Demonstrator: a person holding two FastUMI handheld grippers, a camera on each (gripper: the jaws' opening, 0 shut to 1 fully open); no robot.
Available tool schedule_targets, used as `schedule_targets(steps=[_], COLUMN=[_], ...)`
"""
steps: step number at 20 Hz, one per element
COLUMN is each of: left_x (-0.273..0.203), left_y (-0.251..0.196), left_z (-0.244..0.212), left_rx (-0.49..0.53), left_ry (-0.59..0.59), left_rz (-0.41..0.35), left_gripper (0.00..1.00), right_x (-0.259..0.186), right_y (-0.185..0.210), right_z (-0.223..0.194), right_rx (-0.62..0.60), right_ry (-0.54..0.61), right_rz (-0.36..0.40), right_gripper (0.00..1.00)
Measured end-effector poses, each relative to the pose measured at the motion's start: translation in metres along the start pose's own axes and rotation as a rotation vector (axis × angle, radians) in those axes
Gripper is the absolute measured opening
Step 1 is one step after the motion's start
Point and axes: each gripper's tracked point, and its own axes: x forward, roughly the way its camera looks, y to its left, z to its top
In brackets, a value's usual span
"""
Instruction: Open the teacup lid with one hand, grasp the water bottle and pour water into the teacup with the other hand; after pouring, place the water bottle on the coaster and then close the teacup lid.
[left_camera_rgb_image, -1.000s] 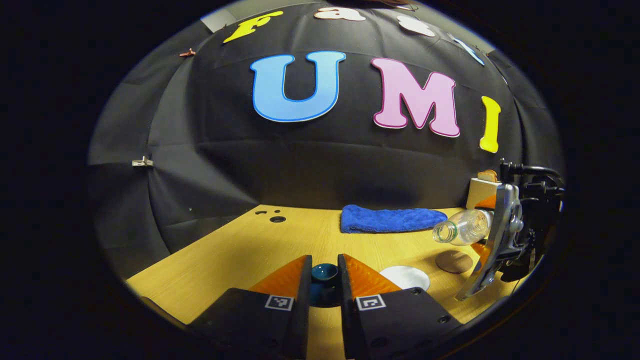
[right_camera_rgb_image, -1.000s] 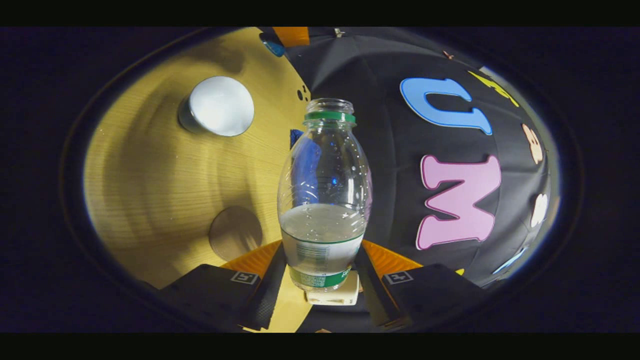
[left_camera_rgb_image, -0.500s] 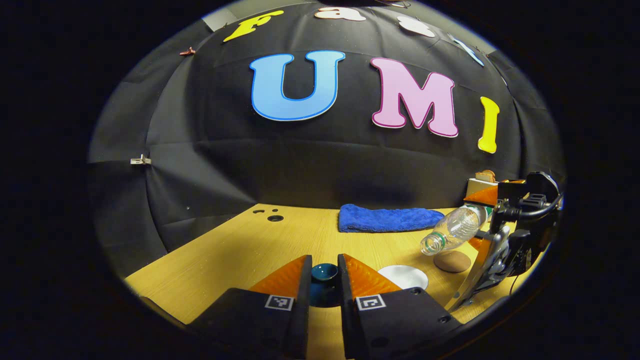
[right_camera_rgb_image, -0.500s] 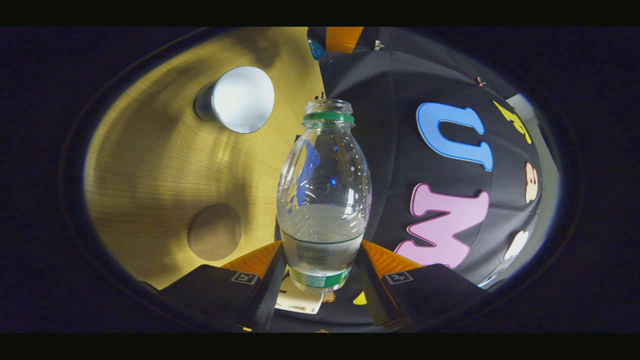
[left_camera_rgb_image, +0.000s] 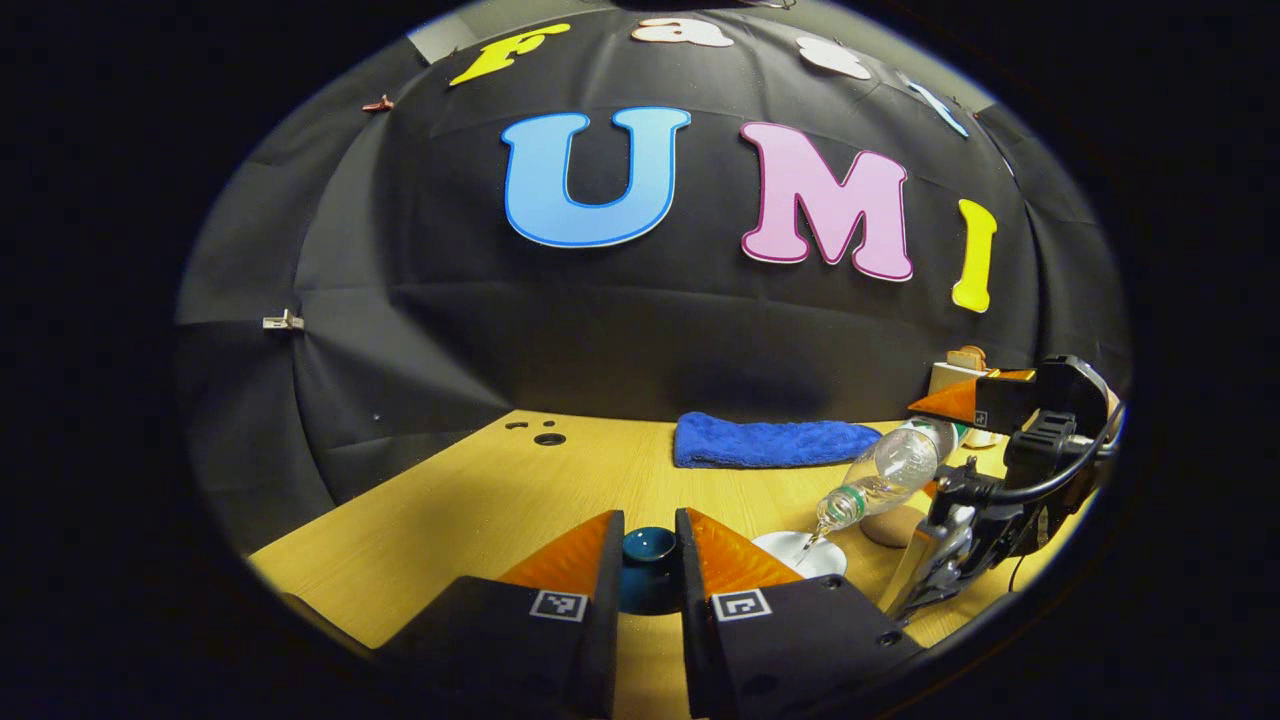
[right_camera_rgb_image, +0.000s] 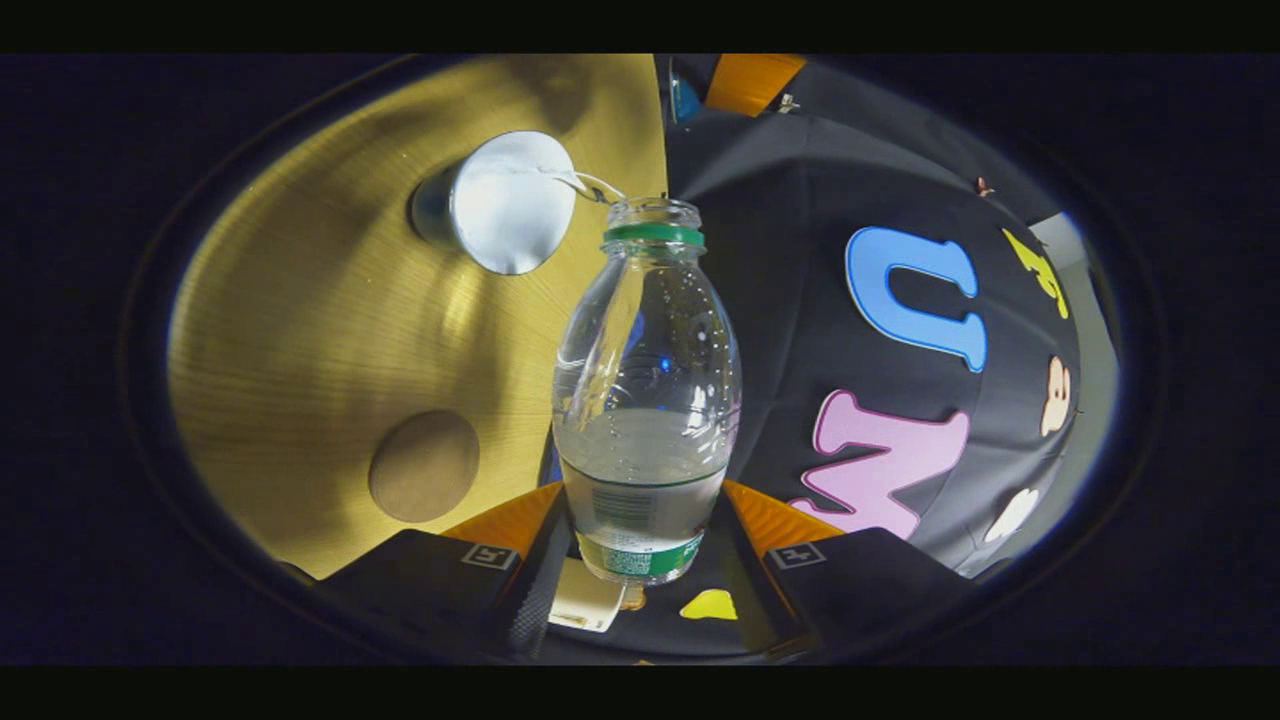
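My left gripper (left_camera_rgb_image: 648, 522) is shut on the dark blue teacup lid (left_camera_rgb_image: 648, 550) and holds it above the wooden table. To its right stands the open teacup (left_camera_rgb_image: 790, 550), white inside. My right gripper (right_camera_rgb_image: 648, 505) is shut on the clear water bottle (right_camera_rgb_image: 648, 400), uncapped with a green neck ring and partly full. The bottle (left_camera_rgb_image: 885, 472) is tipped mouth-down towards the teacup (right_camera_rgb_image: 500, 200), and a thin stream of water (right_camera_rgb_image: 580, 183) runs from its mouth into the cup. The round brown coaster (right_camera_rgb_image: 424, 465) lies bare beside the cup, under the bottle.
A folded blue towel (left_camera_rgb_image: 775, 442) lies at the back of the table (left_camera_rgb_image: 480, 500) by the black wall. A small cream box (left_camera_rgb_image: 950, 377) sits at the back right. Small holes (left_camera_rgb_image: 550, 437) mark the table's far left.
The right gripper has tipped the bottle further down and brought its mouth over the teacup; water now flows out. The left gripper with the lid has stayed put.
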Motion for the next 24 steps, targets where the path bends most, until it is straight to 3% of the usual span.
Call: schedule_targets(steps=[16, 24], left_x=[-0.002, -0.001], left_y=[-0.001, -0.005], left_z=[0.000, -0.002], left_rx=[0.006, -0.005], left_ry=[-0.005, -0.006], left_rz=[-0.018, -0.027], left_gripper=[0.34, 0.31], right_x=[0.012, 0.006], right_y=[-0.002, 0.003], right_z=[-0.016, -0.011], right_rx=[-0.130, -0.242], right_ry=[0.005, -0.050], right_rz=[-0.064, -0.145], right_gripper=[0.73, 0.75])
